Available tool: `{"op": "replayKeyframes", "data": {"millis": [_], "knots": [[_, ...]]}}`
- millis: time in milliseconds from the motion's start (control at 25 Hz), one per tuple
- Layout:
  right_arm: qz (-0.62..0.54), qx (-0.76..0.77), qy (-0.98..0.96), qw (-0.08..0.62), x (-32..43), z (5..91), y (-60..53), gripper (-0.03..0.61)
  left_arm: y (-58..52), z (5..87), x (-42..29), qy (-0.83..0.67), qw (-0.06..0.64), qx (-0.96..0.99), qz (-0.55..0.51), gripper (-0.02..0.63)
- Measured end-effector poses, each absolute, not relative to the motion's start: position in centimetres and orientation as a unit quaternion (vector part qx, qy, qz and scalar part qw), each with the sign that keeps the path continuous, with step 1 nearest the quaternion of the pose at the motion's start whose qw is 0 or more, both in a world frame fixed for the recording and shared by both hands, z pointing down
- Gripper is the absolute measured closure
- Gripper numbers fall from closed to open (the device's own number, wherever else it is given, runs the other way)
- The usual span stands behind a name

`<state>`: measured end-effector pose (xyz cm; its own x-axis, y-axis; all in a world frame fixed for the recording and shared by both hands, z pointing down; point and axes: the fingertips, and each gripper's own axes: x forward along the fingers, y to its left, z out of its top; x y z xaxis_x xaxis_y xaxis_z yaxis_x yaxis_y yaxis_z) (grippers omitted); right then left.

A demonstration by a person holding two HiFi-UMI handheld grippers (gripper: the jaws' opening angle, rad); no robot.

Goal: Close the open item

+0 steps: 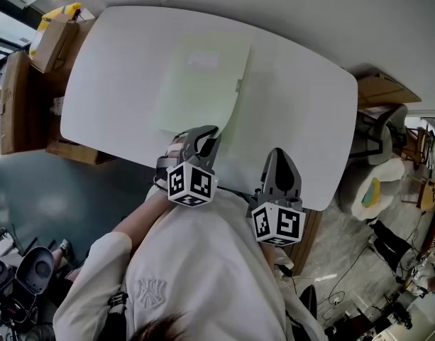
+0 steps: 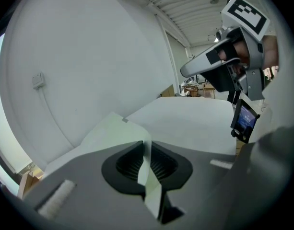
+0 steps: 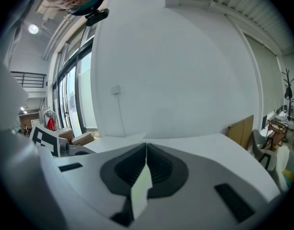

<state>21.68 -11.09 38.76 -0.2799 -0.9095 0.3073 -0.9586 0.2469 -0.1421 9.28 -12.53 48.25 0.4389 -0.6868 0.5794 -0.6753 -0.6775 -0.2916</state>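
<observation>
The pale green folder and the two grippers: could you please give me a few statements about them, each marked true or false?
1. The left gripper's jaws are closed on an edge of the pale green folder. True.
2. The right gripper grips the folder too. False: it sits near the table's near edge, apart from the folder, with its jaws together on nothing.
3. The folder lies on a white table. True.
4. A cardboard box stands on the table beside the folder. False: the box stands off the table, past its left end in the head view.
</observation>
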Motion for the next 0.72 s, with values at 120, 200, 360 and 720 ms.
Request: {"op": "replayKeyframes", "data": {"millis": [120, 200, 360, 720], "knots": [[0.153, 0.596, -0.785, 0.08, 21.9, 38.8, -11.0, 0.568, -12.5, 48.4, 9.6, 0.398, 0.005, -0.848, -0.349, 0.584], [0.154, 0.597, -0.784, 0.079, 22.1, 38.8, -10.9, 0.569, -12.4, 48.7, 9.7, 0.396, 0.004, -0.848, -0.352, 0.584], [0.156, 0.599, -0.782, 0.079, 22.4, 38.9, -10.7, 0.569, -12.3, 49.3, 10.2, 0.388, 0.004, -0.849, -0.359, 0.583], [0.157, 0.601, -0.78, 0.078, 22.7, 39.0, -10.6, 0.569, -12.0, 51.0, 10.9, 0.368, 0.005, -0.848, -0.381, 0.581]]}}
